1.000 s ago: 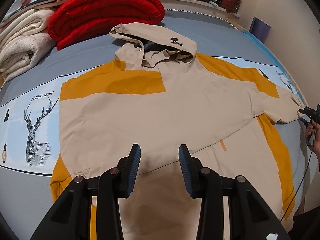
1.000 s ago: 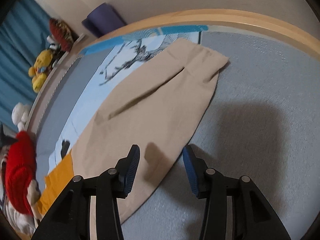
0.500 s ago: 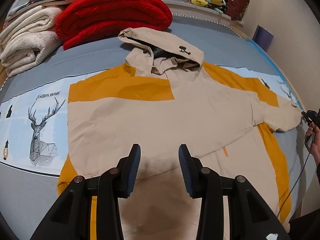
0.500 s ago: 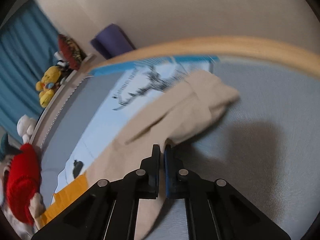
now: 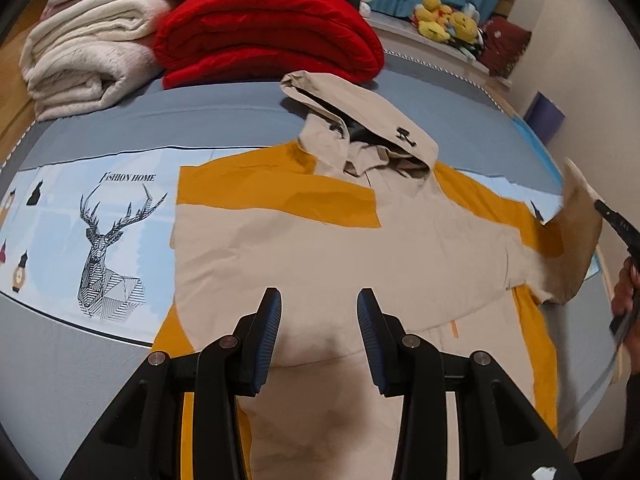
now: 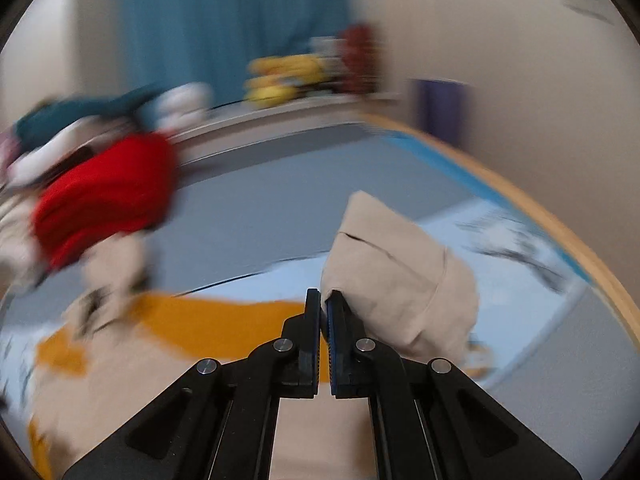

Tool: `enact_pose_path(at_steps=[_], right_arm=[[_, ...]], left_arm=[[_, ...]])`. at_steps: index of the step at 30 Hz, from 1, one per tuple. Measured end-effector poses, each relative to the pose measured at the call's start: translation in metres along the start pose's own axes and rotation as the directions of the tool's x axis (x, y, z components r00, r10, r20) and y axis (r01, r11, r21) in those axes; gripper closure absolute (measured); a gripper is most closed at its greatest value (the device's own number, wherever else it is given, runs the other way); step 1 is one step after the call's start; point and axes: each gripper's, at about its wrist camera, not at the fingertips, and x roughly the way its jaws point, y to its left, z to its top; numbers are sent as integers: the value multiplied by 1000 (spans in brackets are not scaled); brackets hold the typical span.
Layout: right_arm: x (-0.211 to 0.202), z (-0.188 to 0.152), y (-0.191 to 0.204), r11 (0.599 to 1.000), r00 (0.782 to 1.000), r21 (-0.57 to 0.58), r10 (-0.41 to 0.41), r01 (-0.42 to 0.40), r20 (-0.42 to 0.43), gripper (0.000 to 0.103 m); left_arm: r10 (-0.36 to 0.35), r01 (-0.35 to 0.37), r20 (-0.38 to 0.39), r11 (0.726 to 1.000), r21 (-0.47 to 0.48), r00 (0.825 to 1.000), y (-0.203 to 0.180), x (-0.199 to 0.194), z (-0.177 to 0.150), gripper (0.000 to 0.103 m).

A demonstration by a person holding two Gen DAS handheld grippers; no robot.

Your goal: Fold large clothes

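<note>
A large beige and mustard hooded jacket (image 5: 320,256) lies spread flat on the bed, hood (image 5: 360,120) toward the far side. Its left sleeve is folded across the chest. My left gripper (image 5: 318,320) is open and empty, hovering above the jacket's lower body. My right gripper (image 6: 324,300) is shut on the beige cuff of the right sleeve (image 6: 396,276) and holds it lifted off the bed. In the left wrist view the lifted sleeve (image 5: 576,232) and the right gripper's black tip (image 5: 616,220) show at the far right.
A folded red blanket (image 5: 264,36) and cream blankets (image 5: 84,56) are stacked at the bed's far end. The grey and blue bedsheet with a deer print (image 5: 108,248) lies left of the jacket. Plush toys (image 5: 444,24) sit on a ledge. The wooden bed edge (image 6: 560,220) and wall are right.
My right gripper shut on the sleeve cuff, then lifted it and swung it leftward over the jacket. The left gripper stayed open and drifted slightly.
</note>
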Motion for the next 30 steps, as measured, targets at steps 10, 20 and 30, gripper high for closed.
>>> enact_pose_path(at_steps=[10,20,30], right_arm=[[-4,-83,216,873,825,-61,432,-484,-364,96],[-23,-105,132,954,875,134,301,-270,-379,52],[21,-143,52,893,855,449,218,20,-471,52]], left_arm=[[-37,35,-47,998,-46,998,13,4,6,66],[-100,98,-110,995,-23,989,-11,27,-8,67],[-204,242,-200,952,187,958,-121,66,-51,62]])
